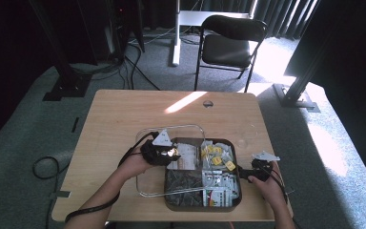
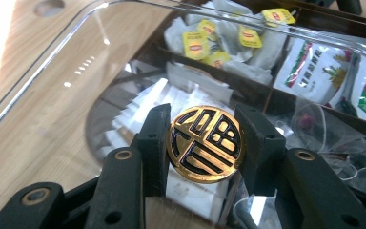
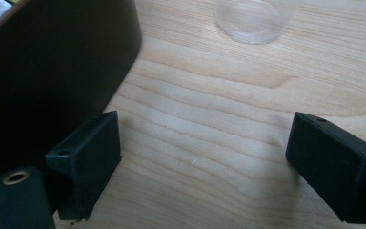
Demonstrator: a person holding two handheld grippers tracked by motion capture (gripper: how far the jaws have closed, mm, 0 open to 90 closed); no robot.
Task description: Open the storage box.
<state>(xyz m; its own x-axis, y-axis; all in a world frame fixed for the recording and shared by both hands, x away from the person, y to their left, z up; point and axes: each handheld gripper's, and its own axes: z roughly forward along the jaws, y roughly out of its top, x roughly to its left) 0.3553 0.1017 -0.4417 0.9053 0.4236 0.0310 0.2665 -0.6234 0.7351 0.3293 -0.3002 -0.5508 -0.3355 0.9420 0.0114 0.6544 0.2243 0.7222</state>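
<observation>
from above the wooden table, the left gripper holds a clear lid by its gold knob, shifted left off the dark compartment box; the right gripper sits by the box's right edge. along the left gripper, both jaws clamp the gold knob, tea bags showing through the lid. along the right gripper, jaws gape wide over bare wood, nothing between, beside the box wall.
</observation>
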